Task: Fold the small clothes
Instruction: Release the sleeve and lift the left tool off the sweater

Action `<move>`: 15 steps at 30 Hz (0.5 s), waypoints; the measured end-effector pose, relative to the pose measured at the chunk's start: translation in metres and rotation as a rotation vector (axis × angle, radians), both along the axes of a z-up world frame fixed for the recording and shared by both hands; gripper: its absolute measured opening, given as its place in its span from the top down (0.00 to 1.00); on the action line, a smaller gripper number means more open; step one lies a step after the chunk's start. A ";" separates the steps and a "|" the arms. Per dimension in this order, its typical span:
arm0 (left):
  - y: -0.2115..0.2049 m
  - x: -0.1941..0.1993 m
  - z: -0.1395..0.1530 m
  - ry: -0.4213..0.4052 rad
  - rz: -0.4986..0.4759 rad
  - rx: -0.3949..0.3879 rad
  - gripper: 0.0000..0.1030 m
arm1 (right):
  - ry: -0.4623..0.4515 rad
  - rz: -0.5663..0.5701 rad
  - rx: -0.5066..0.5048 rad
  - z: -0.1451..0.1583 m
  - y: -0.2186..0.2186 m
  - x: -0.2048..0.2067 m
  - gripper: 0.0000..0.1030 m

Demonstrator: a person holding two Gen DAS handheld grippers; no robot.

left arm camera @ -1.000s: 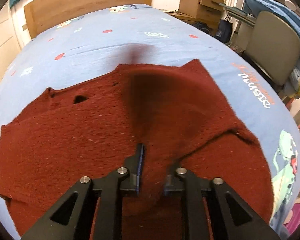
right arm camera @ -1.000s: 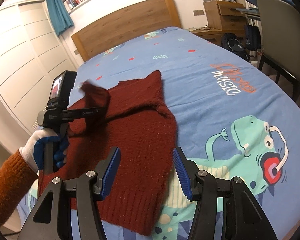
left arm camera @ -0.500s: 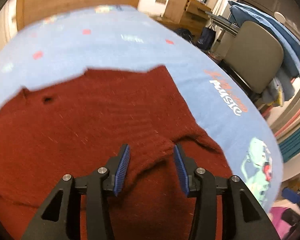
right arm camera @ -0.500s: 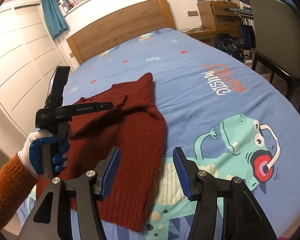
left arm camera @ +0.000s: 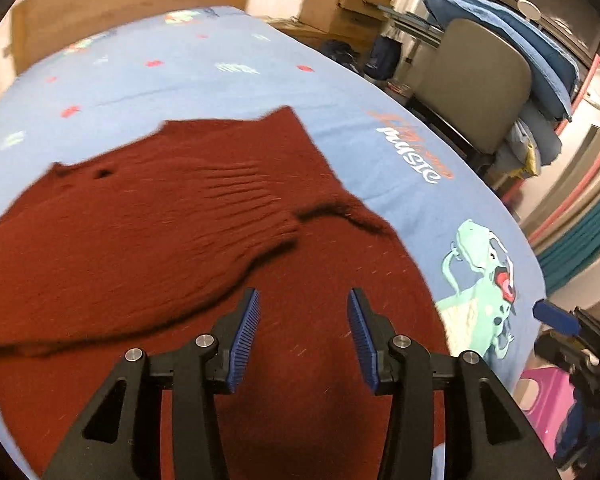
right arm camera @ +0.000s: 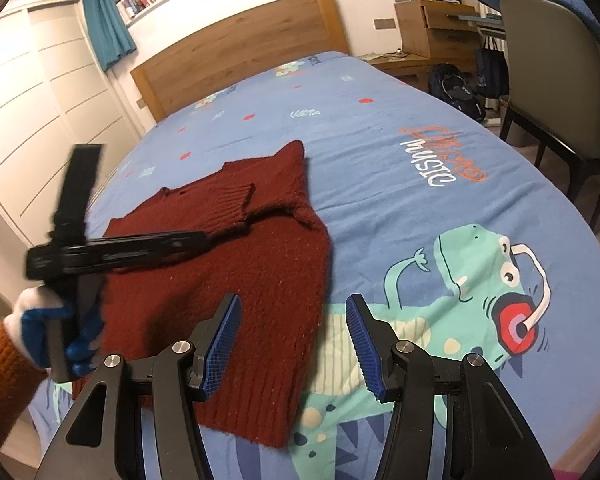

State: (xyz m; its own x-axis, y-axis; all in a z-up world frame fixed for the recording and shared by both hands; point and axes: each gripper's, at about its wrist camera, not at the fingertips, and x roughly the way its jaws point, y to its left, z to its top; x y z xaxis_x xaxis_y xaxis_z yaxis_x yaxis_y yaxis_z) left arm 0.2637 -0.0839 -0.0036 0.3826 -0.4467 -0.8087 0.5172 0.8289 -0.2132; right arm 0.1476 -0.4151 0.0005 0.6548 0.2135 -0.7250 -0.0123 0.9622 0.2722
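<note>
A dark red knitted sweater (right arm camera: 236,264) lies spread on the bed's blue dinosaur-print sheet (right arm camera: 400,208), toward the left side of the bed as the right-hand camera sees it. One sleeve (left arm camera: 204,216) is folded across the body, its ribbed cuff resting on the chest near the middle, and the ribbed hem (right arm camera: 260,408) sits at the near edge of the bed. The left gripper (left arm camera: 303,330) hangs above the sweater's lower body with its blue-padded jaws apart and nothing between them; the pads touch no cloth. In the right-hand view it shows from the side, held by a gloved hand (right arm camera: 56,328) in white and blue, with an orange knitted sleeve (right arm camera: 4,376) behind the wrist. The right gripper (right arm camera: 294,340) hovers over the sweater's right edge and the dinosaur drawing (right arm camera: 472,292) beside it, its jaws also standing apart and empty. A wooden headboard (right arm camera: 240,48) closes the far end of the bed, and a grey-backed chair (right arm camera: 548,80) stands just off the right side.
</note>
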 end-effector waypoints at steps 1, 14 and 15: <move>0.009 -0.006 0.005 -0.017 0.016 0.015 0.61 | 0.005 0.004 0.004 0.001 0.001 -0.001 0.45; 0.160 -0.076 0.053 -0.059 0.271 0.098 0.49 | 0.054 0.015 0.011 0.000 0.012 -0.021 0.45; 0.168 -0.080 0.055 -0.055 0.285 0.100 0.49 | 0.053 0.017 0.007 0.001 0.013 -0.024 0.45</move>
